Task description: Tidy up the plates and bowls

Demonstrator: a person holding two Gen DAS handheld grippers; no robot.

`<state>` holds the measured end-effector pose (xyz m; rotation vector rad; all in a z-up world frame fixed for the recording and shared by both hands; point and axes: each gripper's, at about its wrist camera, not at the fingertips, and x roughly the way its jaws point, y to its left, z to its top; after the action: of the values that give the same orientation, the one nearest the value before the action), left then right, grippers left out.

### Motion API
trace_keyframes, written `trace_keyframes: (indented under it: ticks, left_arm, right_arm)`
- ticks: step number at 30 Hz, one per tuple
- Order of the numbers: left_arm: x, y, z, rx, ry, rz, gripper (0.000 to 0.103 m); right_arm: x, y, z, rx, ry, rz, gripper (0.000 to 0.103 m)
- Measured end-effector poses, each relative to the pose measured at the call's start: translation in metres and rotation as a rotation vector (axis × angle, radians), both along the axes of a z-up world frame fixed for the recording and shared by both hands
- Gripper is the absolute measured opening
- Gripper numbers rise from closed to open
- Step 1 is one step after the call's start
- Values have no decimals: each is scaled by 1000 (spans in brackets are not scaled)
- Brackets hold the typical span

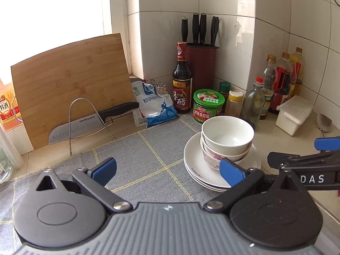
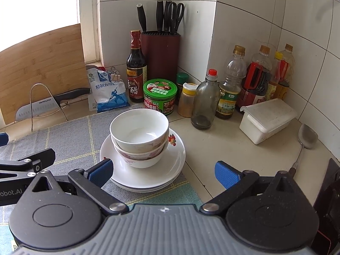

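Both grippers idle over the counter. Left gripper [image 1: 167, 170]: blue-padded jaws spread wide, nothing held, hovering above the grey checked cloth mat [image 1: 148, 148]. Right gripper [image 2: 162, 170]: jaws also wide apart, empty, its left pad just beside the plate rim.

Left to right in the right wrist view: bamboo cutting board [image 2: 42, 63] at 10 o'clock with a steel knife [image 2: 48, 104] in a wire rack; stack of white plates [image 2: 148, 170] at centre on the mat's right edge, two nested white bowls [image 2: 139, 136] on top, lower one floral; sauce bottles and a green-lidded jar [image 2: 160, 95] at 12; white lidded box [image 2: 267, 119] and metal spoon [image 2: 306, 140] at 3.
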<state>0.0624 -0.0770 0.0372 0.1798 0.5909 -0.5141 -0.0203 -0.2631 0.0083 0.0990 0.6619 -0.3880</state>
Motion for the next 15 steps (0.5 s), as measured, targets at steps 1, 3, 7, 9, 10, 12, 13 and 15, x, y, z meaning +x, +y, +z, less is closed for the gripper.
trace_keyframes:
  ticks: [1,3,7,9,10,12,13,15]
  left_arm:
    - [0,0,0,-1,1,0,102]
    - [0,0,0,0,1,0,102]
    - [0,0,0,2,3,1,102]
    - [0,0,0,0,4,0,102]
    - [1,-1,0,0,4,-1,102]
    - [1,-1,0,0,4,-2,102]
    - [1,-1,-1,1,5,-3,102]
    - [1,-2,-1,0,5,-3,102]
  right_arm:
    - [0,0,0,0,0,0,103]
    - [-1,1,0,-2,0,0,103]
    - [-1,1,0,-2,2,-4,103]
    - [-1,1,1,-4,2,-5,103]
    - [-1,1,1,-6,2,-5,103]
    - [-1,1,1,-8,2,-7,103]
    - [-2,1,1,-9,3,-7,103]
    - [-2,1,1,-9,3,-9,103]
